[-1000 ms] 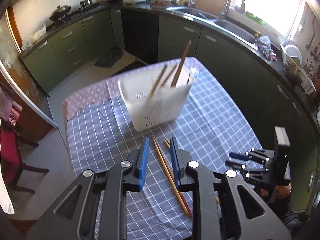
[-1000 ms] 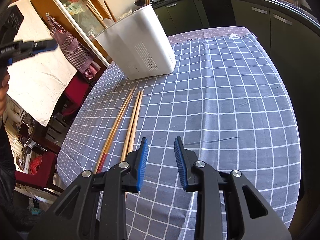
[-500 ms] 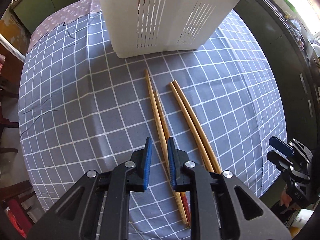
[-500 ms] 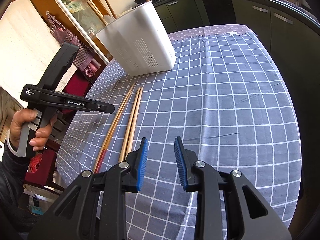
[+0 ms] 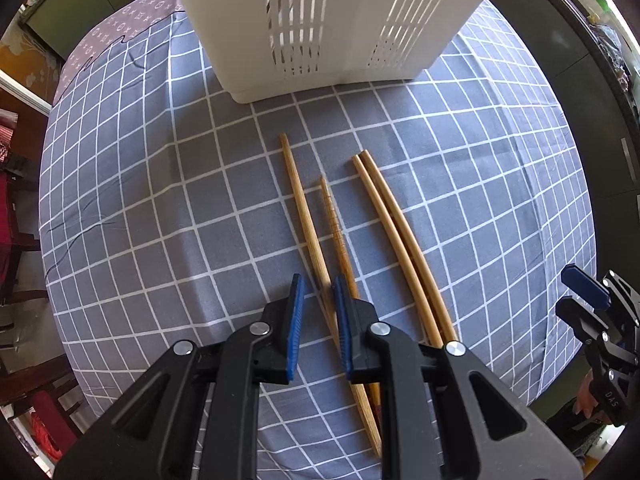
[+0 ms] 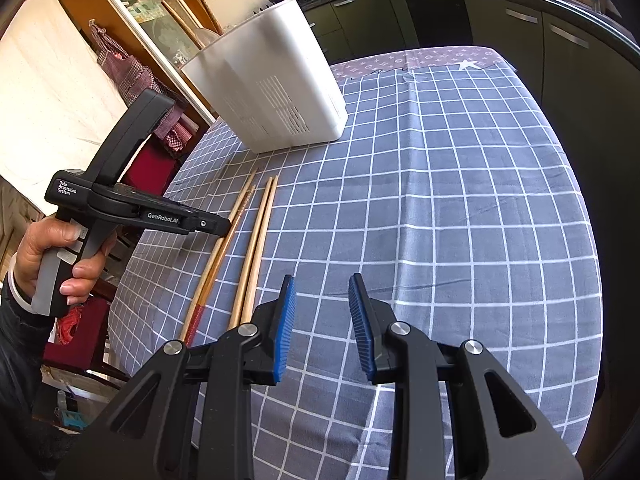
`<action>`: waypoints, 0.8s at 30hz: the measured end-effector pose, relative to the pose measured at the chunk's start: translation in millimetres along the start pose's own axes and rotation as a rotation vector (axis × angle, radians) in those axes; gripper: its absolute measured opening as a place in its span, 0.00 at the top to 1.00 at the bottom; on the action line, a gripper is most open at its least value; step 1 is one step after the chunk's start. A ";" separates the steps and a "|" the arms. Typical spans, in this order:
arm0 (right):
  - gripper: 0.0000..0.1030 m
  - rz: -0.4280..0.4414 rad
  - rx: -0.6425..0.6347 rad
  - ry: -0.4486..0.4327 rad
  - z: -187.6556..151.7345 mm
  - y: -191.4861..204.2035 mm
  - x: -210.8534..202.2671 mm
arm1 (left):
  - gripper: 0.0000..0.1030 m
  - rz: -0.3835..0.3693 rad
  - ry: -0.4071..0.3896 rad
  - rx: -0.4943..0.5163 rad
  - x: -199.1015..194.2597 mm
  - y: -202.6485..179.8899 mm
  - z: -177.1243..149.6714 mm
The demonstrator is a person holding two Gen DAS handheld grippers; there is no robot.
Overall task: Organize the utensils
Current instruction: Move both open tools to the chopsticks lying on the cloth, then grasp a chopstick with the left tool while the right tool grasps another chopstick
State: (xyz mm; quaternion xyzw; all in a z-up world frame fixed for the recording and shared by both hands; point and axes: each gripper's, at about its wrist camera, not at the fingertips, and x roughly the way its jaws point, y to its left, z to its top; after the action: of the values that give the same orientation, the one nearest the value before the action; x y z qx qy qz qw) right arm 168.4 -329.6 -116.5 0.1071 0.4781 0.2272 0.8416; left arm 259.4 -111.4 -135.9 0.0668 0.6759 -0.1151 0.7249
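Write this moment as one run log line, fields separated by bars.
left gripper: open, straddling leftmost chopstick | right gripper: open, idle | four chopsticks on tablecloth | white basket: upright

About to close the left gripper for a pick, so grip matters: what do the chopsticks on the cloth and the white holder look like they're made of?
The chopsticks look like bamboo or wood: tan, matte, faintly grained. One has ringed grooves near its tip, and in the right wrist view one shows a red end. The white holder looks like moulded plastic: smooth, slightly glossy, with slotted vents. The left gripper straddles the leftmost stick.
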 end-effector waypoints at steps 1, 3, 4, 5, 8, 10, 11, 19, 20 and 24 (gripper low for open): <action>0.72 0.002 -0.012 0.004 4.3 4.0 1.9 | 0.85 0.010 -0.003 0.005 0.6 -3.1 0.7; 0.72 0.005 -0.032 0.016 13.0 12.1 8.7 | 0.85 0.018 -0.007 0.009 2.7 -9.4 2.4; 0.72 0.002 -0.045 0.025 17.7 16.9 13.7 | 0.86 0.017 -0.008 0.010 3.6 -9.1 1.7; 0.72 -0.006 -0.058 0.034 21.7 21.5 19.3 | 0.90 0.023 -0.010 0.012 4.2 -9.7 2.2; 0.72 -0.028 -0.102 0.067 31.8 37.2 39.4 | 0.90 0.040 -0.015 0.010 3.4 -2.3 -2.3; 0.72 -0.043 -0.125 0.092 38.3 45.8 55.6 | 0.90 0.047 -0.021 0.007 2.3 3.9 -6.3; 0.72 -0.050 -0.136 0.106 41.4 49.6 63.3 | 0.90 0.045 -0.022 0.002 1.9 6.7 -7.9; 0.81 -0.093 -0.165 0.185 55.4 65.0 105.1 | 0.90 0.020 -0.036 0.009 0.5 20.6 -16.4; 0.81 -0.096 -0.165 0.194 56.7 66.0 108.7 | 0.90 0.022 -0.039 0.014 0.6 21.9 -17.3; 0.82 -0.110 -0.181 0.211 57.9 70.6 115.3 | 0.90 0.029 -0.051 0.035 3.0 24.5 -22.3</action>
State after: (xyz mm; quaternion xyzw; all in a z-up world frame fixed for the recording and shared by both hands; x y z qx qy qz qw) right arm 248.7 -209.9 -145.5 -0.0199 0.5465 0.2330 0.8041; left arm 244.4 -82.3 -142.1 0.0863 0.6540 -0.1181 0.7422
